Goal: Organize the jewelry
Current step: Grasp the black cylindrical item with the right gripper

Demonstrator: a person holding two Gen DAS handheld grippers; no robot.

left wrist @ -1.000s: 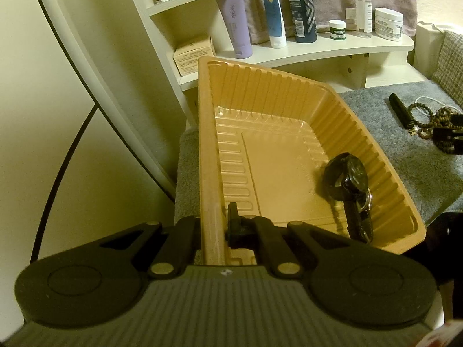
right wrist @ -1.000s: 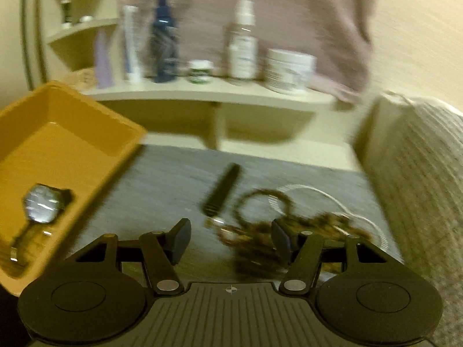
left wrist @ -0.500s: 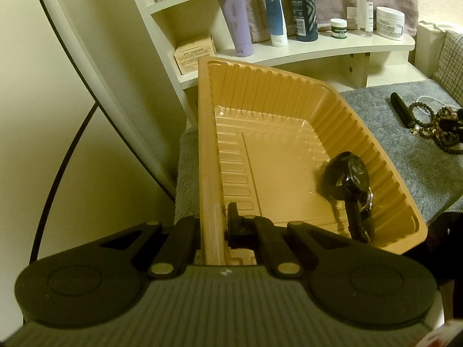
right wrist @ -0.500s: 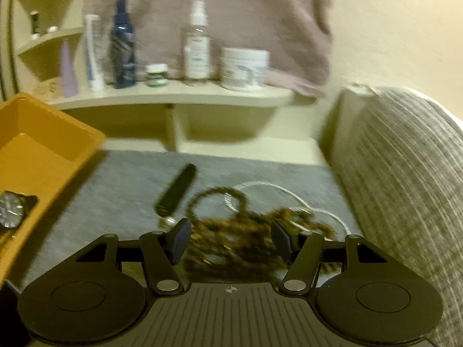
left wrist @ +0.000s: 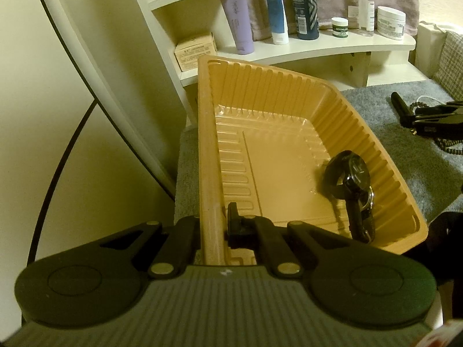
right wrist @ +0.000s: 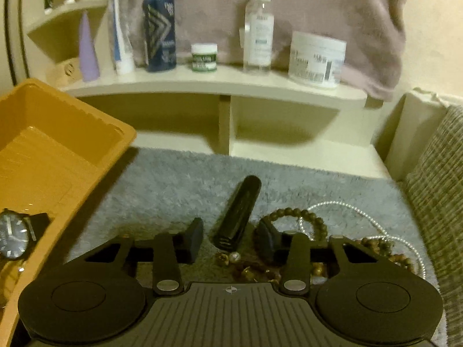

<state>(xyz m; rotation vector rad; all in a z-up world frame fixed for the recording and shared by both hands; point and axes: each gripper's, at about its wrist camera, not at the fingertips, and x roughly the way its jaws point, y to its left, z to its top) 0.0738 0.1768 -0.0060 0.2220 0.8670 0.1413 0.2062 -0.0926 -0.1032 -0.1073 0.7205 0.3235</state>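
Left wrist view: your left gripper [left wrist: 212,228] sits at the bottom centre of the frame, its fingers pinching the near rim of the orange tray [left wrist: 207,144], one finger outside the wall and one inside.
Tray contents: a dark wristwatch [left wrist: 348,182] lies in the lower right part of the tray, its strap running down toward the near corner (face tilted against the ribbed wall).
Tray position: it rests on the grey mat [left wrist: 411,159], with its far edge close to the cream shelf unit [left wrist: 318,49] at the top of the frame.
Right edge of that view: your right gripper [left wrist: 434,120] shows as a dark shape over the jewelry, too small there to judge its fingers.
Right wrist view: your right gripper [right wrist: 230,238] is at lower centre with its fingers spread apart, holding nothing.
Between the fingers: the near end of a black cylindrical case [right wrist: 237,215] lies on the mat, pointing up the frame.
Jewelry pile: a brown bead bracelet [right wrist: 295,221] and a pearl strand [right wrist: 361,217] lie tangled at lower right, just beside the case (part of the pile is hidden under the gripper body).
Left of that view: the orange tray [right wrist: 72,141] fills the left side, the wristwatch [right wrist: 14,237] at its lower left.
Background: bottles and jars [right wrist: 159,26] stand on the shelf across the top.
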